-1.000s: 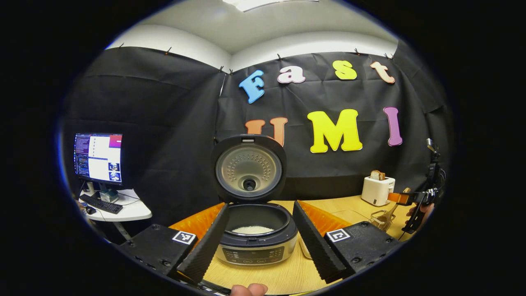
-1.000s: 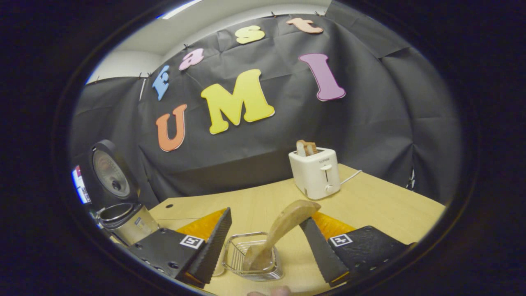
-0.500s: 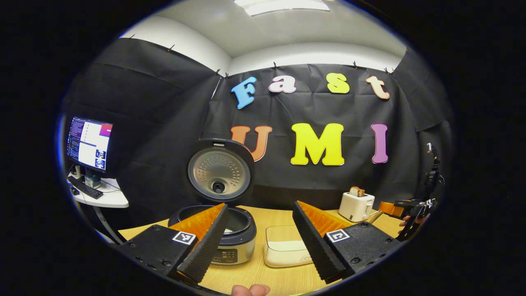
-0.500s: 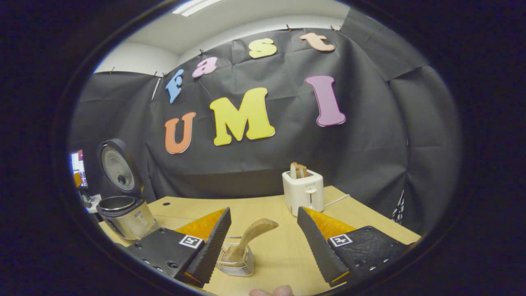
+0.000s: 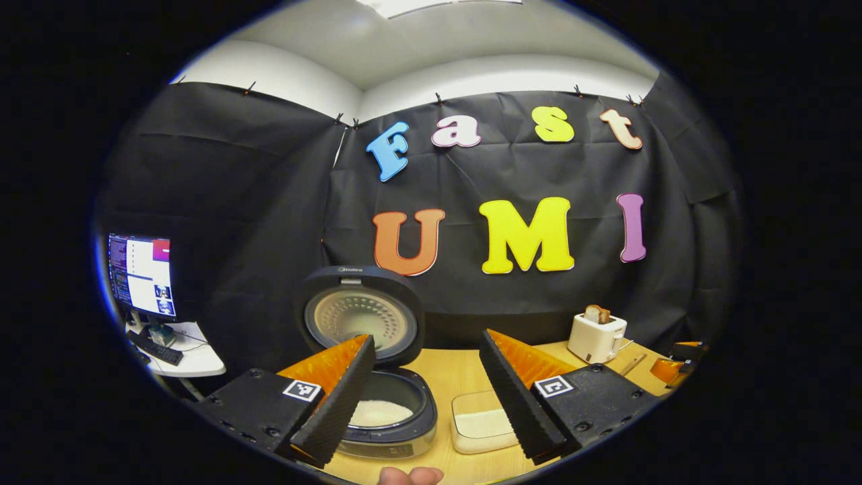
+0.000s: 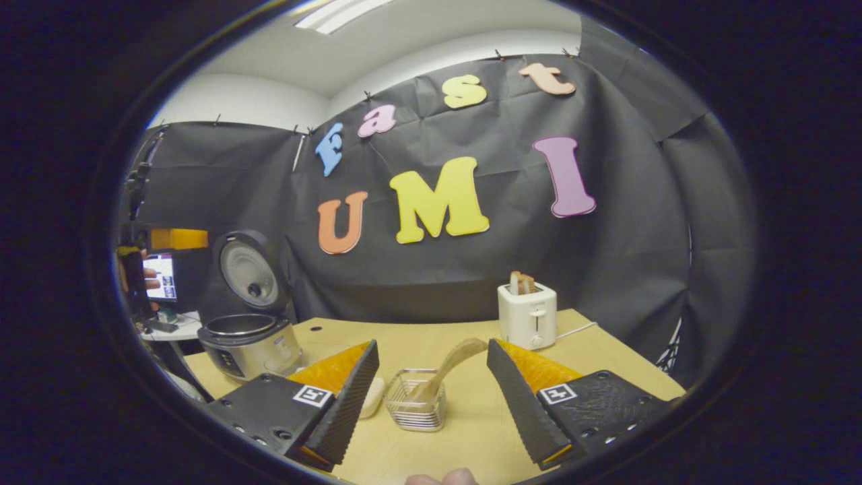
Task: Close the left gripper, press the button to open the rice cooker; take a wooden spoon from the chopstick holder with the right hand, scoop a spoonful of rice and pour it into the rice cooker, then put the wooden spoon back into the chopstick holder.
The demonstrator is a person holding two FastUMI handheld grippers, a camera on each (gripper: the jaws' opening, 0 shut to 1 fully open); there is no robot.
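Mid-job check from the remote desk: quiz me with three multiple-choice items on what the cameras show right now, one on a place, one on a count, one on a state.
1. Where is the wooden spoon?
A. In the chopstick holder
B. Inside the rice cooker
C. Held by the right claw

2. How many bread slices stand in the toaster?
A. None
B. Two
C. Five

3. What state is the rice cooker lid in?
A. Shut
B. Taken off and lying on the table
C. Raised open

Key: 1 A, its bowl sits in the wire holder, handle leaning out; 2 B, two slices poke from the top; 3 C, the lid stands upright behind the pot, rice visible inside.
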